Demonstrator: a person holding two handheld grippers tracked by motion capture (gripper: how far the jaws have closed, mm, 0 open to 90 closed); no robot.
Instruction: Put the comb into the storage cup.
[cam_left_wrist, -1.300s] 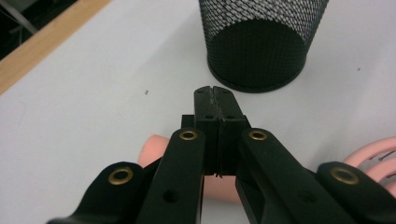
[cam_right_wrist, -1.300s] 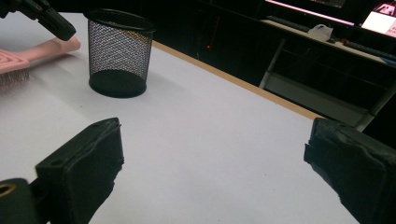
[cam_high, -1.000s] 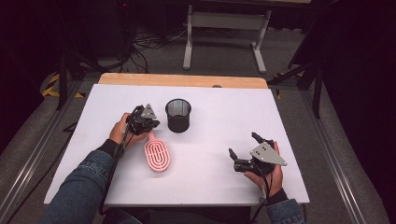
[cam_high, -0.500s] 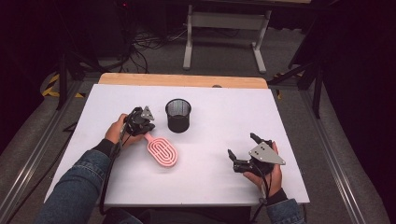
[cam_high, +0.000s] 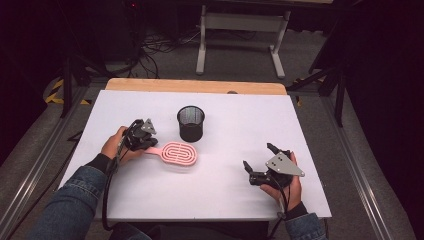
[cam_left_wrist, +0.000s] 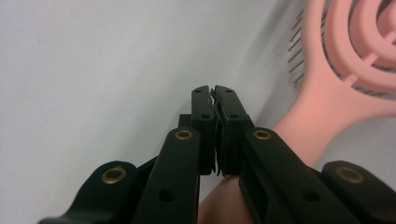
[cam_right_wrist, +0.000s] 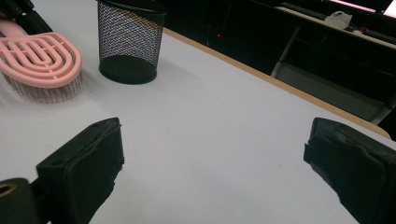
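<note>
A: Where is the pink hairbrush (cam_high: 175, 153)?

B: It lies flat just in front of the black mesh cup (cam_high: 191, 123), handle toward your left gripper (cam_high: 145, 141).

A: Is it gripped?

B: No. Your left jaws are pressed together on nothing, beside the handle. Your right gripper (cam_high: 259, 167) rests well right of the cup, its 2 jaws spread wide and empty.

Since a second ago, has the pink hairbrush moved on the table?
Yes. The pink hairbrush swung its head round toward the right; it now lies just below the black mesh cup, which stayed put.
</note>
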